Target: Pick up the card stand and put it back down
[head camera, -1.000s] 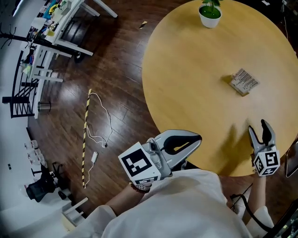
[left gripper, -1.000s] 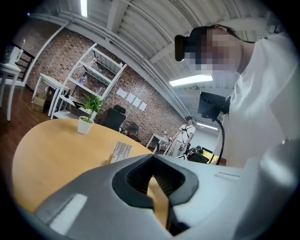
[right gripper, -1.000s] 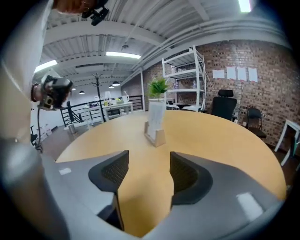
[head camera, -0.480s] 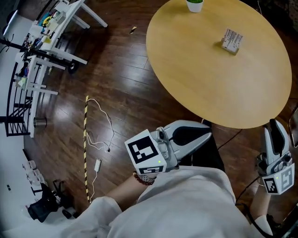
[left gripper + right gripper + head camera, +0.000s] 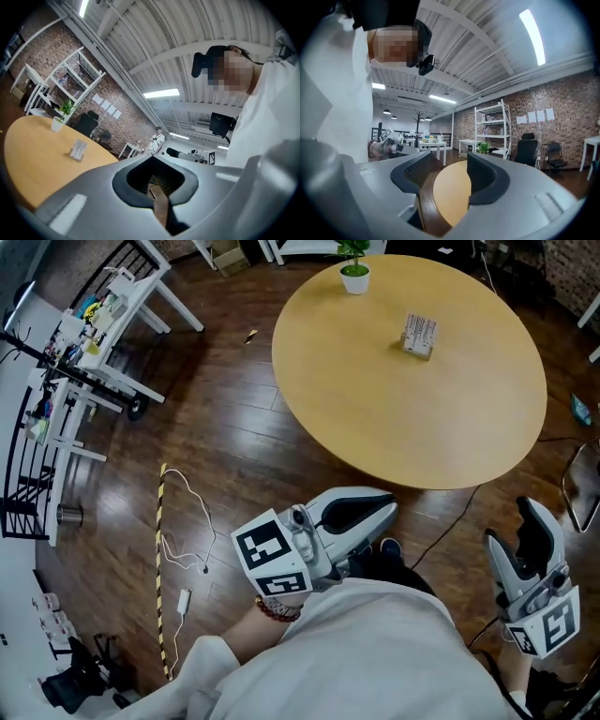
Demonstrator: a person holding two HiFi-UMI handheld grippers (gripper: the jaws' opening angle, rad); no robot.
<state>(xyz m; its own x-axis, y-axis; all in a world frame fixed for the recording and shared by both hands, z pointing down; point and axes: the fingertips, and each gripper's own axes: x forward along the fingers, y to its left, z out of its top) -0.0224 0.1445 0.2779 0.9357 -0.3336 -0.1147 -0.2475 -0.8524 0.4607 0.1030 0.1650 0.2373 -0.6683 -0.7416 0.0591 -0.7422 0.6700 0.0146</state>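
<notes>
- A white cable [image 5: 192,521] and a yellow-and-black striped strip [image 5: 159,559] lie on the dark wood floor [image 5: 225,427] at the far left.
- The left tongs [image 5: 380,514] hang over the floor, short of the near edge of the round light-wood tabletop [image 5: 375,409]. In the left gripper view these tongs [image 5: 154,161] have their tips pressed together, with nothing pinched.
- A small white pot [image 5: 354,279] at the far rim of the tabletop holds a green plant.
- The small pale card stand [image 5: 419,336] stands upright on the tabletop, right of the pot and well apart from both tongs. Its print is too small to read.
- The right tongs [image 5: 514,526] are over the floor, off the tabletop. In the right gripper view these tongs [image 5: 447,164] are spreading, and only floor and tabletop show in the gap.
- A second ago the right tongs reached over the near edge of the tabletop. Now both tongs are clear of it, and the stand lies farther from the person.
</notes>
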